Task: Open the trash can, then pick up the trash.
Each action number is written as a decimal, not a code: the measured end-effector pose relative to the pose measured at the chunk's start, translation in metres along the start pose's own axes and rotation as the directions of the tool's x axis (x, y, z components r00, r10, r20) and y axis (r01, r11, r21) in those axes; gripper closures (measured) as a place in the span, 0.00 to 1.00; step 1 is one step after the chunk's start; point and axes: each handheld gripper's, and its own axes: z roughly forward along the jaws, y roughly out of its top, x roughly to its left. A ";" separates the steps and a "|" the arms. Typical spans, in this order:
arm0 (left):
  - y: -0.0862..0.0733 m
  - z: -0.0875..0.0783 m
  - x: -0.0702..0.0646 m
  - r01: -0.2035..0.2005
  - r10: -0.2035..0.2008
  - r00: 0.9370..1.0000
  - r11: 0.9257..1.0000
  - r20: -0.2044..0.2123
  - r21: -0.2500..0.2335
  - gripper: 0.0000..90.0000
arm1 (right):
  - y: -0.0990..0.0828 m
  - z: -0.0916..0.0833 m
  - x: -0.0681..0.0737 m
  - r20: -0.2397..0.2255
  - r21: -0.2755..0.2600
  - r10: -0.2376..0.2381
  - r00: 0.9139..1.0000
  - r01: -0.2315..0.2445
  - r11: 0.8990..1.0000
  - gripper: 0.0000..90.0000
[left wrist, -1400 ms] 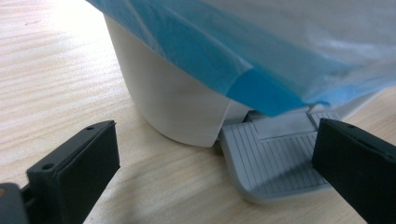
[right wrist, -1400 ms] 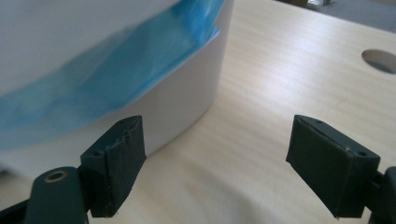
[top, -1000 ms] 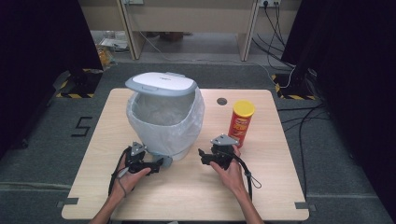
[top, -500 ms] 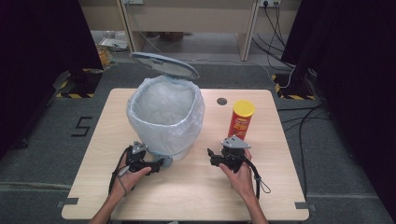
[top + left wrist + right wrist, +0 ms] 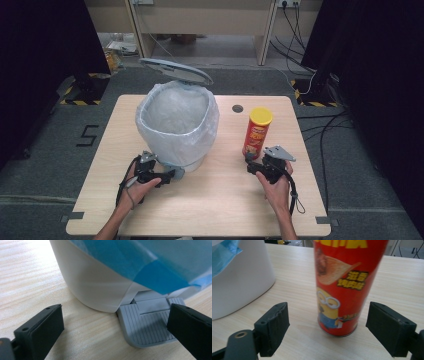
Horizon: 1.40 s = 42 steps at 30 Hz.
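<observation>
A light wooden desk [image 5: 210, 200] with a round cable hole [image 5: 237, 108] at its far edge stands on grey floor [image 5: 60, 165], where a white "5" [image 5: 88, 135] is marked at left and black cables [image 5: 325, 130] trail at right.

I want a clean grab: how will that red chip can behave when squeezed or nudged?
The chip can stands tall and narrow, so a high push would likely tip it. Being round, it would probably roll once down. Its glossy printed wall may slip between the right gripper jaws, now open on either side.
</observation>
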 end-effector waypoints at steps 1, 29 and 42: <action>0.000 0.000 0.000 0.000 0.000 1.000 1.000 0.001 0.000 0.00 | 0.000 0.001 -0.002 -0.003 -0.004 0.010 1.000 -0.010 1.000 0.19; 0.000 0.000 0.000 0.000 0.000 1.000 1.000 0.002 0.000 0.00 | 0.001 0.044 -0.018 -0.011 -0.115 0.032 0.999 -0.033 0.993 0.18; 0.000 0.000 0.000 -0.001 0.001 1.000 1.000 0.003 0.000 0.00 | -0.003 0.056 -0.024 -0.014 -0.139 0.020 1.000 -0.021 0.990 0.22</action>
